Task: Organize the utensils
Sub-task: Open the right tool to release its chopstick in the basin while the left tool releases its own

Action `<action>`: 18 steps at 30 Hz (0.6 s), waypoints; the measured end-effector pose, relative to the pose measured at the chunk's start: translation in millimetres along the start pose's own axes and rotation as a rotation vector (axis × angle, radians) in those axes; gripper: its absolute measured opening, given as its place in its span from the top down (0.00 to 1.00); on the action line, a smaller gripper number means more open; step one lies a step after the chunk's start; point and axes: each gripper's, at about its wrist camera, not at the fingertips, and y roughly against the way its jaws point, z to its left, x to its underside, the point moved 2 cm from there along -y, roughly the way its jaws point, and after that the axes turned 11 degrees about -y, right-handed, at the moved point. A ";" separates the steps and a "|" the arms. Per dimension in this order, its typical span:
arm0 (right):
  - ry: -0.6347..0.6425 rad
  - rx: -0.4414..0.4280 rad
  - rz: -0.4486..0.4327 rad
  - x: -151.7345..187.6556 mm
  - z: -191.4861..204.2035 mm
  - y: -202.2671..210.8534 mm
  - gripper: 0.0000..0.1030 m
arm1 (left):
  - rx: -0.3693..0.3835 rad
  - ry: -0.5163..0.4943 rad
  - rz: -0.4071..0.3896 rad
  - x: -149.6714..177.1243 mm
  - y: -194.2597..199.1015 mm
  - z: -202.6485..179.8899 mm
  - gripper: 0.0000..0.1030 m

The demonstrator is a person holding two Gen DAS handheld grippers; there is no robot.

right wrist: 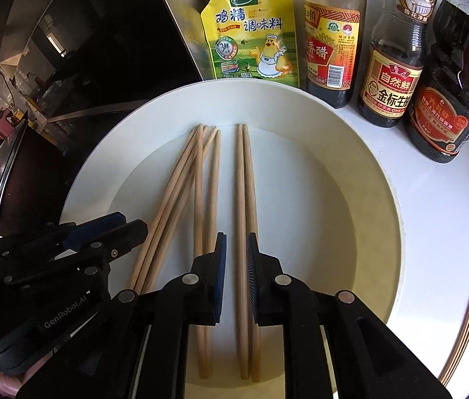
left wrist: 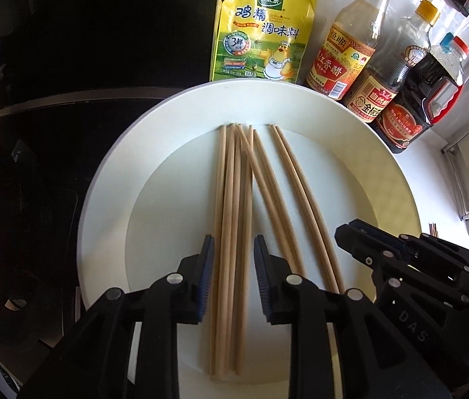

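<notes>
- Over the left half of the round white plate, the left gripper is held with its jaws slightly apart, clamped on nothing. A bundle of pale wooden chopsticks lies flat on the plate between the blue pads, close to both.
- A risk is judged here: if the jaws are closed unevenly, an outer stick could be pushed out of the bundle or rolled up over its neighbours.
- At the plate's middle, a slanted pair of wooden chopsticks is crossed over the bundle near the far tips. It could be dragged along if the bundle is lifted.
- Right of the plate's middle, the right gripper is seen with a narrow gap between its jaws, and no pressing on anything can be made out. A straight pair of wooden chopsticks runs into that gap, nearer the right pad.
- With the pair off-centre, one stick might be missed or knocked askew.
- Off the plate's right rim, a few thin loose sticks are left on the white counter.
</notes>
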 end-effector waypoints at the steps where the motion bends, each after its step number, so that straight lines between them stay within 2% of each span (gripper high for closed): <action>1: -0.001 0.000 -0.002 1.4 -0.7 1.8 0.88 | -0.005 0.003 -0.002 1.0 1.4 0.7 0.76; 7: -0.013 -0.003 -0.015 10.9 -4.8 14.6 0.83 | -0.017 0.007 -0.012 9.4 12.4 0.0 0.75; 18: -0.021 -0.016 -0.085 31.1 -7.5 54.1 0.75 | -0.037 -0.007 -0.069 24.8 45.6 -14.8 0.63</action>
